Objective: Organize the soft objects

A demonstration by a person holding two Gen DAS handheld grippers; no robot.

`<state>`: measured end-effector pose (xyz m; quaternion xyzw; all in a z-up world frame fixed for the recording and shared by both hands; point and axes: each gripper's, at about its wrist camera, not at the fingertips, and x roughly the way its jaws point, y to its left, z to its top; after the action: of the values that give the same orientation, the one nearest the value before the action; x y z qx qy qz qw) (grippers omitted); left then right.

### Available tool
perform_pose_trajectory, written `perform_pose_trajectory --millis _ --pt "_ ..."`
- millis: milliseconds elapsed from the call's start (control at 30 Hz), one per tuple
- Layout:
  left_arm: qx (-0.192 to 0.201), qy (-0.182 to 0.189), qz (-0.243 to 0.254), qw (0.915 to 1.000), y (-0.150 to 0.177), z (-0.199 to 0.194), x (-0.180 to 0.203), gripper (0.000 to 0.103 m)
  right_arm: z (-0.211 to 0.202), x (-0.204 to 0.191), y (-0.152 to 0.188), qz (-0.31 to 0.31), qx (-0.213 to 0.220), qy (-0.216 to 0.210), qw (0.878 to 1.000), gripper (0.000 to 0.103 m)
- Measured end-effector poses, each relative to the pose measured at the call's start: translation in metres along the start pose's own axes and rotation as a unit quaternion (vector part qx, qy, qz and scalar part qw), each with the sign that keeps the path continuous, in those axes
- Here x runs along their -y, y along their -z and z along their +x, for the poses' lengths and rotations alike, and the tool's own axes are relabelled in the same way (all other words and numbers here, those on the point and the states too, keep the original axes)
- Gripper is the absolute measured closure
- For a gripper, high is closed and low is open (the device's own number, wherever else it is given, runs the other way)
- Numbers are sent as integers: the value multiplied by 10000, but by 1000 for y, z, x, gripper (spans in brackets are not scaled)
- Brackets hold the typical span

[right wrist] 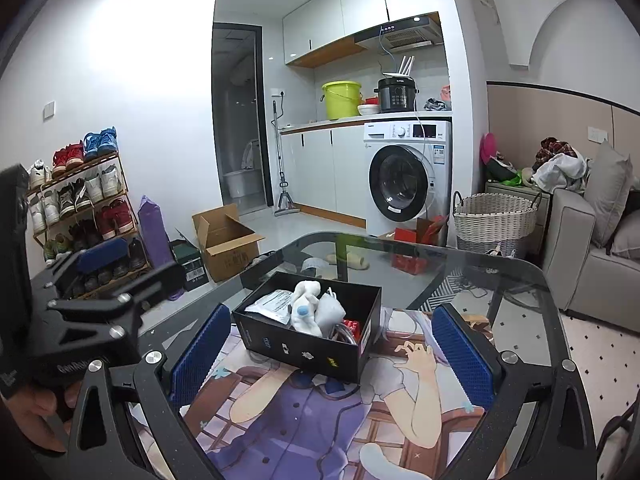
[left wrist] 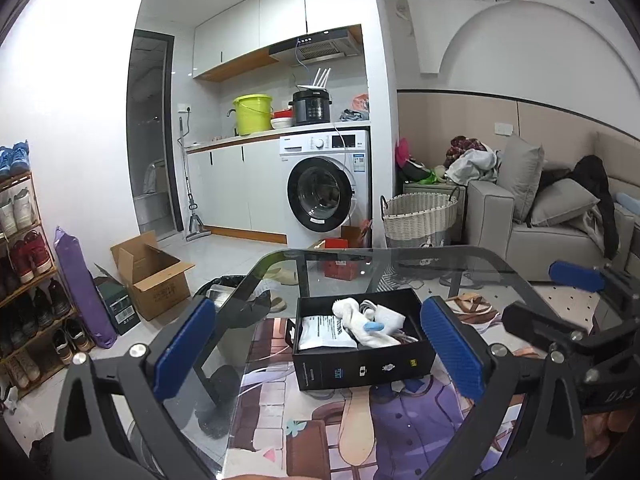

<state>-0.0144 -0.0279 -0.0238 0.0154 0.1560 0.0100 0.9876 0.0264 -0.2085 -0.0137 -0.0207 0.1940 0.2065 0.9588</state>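
Hovering, jaws spread, gripping nothing: left gripper [left wrist: 320,344], right gripper [right wrist: 334,350]. Lying in black box [left wrist: 362,368] at twelve o'clock on glass table [right wrist: 500,276]: white sock [left wrist: 362,322], paper packet [left wrist: 324,332].

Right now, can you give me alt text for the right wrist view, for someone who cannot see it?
The open right gripper points at a black box on a glass table, holding a white sock and a paper packet. The left gripper shows at the left edge; a washing machine stands behind.
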Motion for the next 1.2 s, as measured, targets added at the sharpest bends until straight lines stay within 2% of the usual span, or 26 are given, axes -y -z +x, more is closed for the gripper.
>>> perform_pose_trajectory --millis 1200 --pt "-5 78 13 10000 3 0 0 0 12 3 3 -42 -59 -12 10000 1"
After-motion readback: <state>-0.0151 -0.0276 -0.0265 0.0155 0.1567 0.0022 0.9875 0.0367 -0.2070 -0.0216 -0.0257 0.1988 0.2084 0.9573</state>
